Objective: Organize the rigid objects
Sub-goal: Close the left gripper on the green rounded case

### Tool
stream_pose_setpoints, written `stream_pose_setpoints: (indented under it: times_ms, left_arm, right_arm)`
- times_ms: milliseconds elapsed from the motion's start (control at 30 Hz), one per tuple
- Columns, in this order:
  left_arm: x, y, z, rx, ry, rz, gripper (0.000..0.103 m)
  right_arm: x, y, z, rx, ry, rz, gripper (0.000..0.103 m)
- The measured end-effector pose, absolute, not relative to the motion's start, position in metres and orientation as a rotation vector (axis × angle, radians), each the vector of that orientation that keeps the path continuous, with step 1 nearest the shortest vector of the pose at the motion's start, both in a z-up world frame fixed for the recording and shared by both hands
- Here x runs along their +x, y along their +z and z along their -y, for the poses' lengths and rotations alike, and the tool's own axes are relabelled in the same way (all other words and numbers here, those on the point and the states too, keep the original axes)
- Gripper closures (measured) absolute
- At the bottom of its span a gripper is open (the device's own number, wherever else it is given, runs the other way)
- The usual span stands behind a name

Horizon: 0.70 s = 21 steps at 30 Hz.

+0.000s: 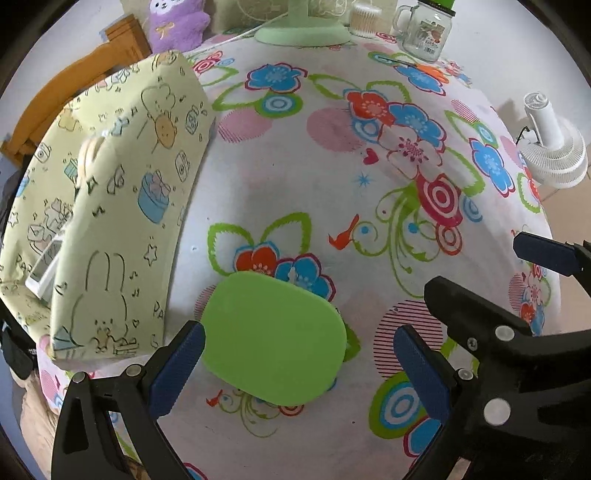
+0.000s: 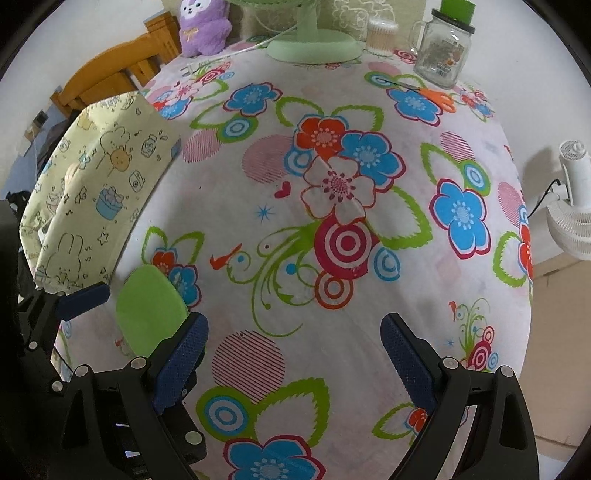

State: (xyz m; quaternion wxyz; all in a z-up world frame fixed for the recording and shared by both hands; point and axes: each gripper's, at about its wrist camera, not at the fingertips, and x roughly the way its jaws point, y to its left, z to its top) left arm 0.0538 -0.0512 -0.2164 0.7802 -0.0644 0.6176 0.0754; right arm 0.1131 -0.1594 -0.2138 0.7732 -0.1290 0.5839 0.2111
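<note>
A flat green oval object (image 1: 275, 338) lies on the flowered tablecloth, directly between the spread fingers of my left gripper (image 1: 299, 363), which is open. I cannot tell if the fingers touch it. The right wrist view shows the same green oval (image 2: 149, 312) at the lower left, beside the left gripper's blue pad. My right gripper (image 2: 295, 356) hangs open over bare cloth to the right of it, holding nothing. A pale green fabric storage box (image 1: 122, 206) with cartoon prints stands on the left, with a white item partly hidden inside; the box (image 2: 92, 199) also shows in the right view.
At the table's far edge stand a green fan base (image 2: 314, 46), a glass mug jar (image 2: 441, 51), a cotton swab tub (image 2: 380, 37), orange scissors (image 2: 432, 96) and a purple plush toy (image 2: 203, 27). A white fan (image 2: 572, 206) is off the right edge. A wooden chair (image 2: 110, 79) stands behind the box.
</note>
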Motion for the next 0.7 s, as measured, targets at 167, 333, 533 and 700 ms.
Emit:
stream_pose_setpoints:
  times_ms: [167, 333, 533, 700]
  left_arm:
    - [0.052, -0.225, 0.044, -0.163, 0.218, -1.323, 0.000]
    - [0.047, -0.236, 0.035, -0.201, 0.257, -1.326, 0.000]
    - [0.043, -0.247, 0.024, -0.244, 0.280, -1.325, 0.000]
    - [0.040, -0.249, 0.025, -0.223, 0.280, -1.298, 0.000]
  right_arm:
    - [0.112, -0.220, 0.155, -0.295, 0.470, -1.275, 0.007]
    - [0.112, -0.227, 0.150, -0.320, 0.478, -1.284, 0.007]
    - [0.111, -0.231, 0.145, -0.328, 0.477, -1.295, 0.007]
    - [0.109, -0.233, 0.145, -0.327, 0.467, -1.303, 0.007]
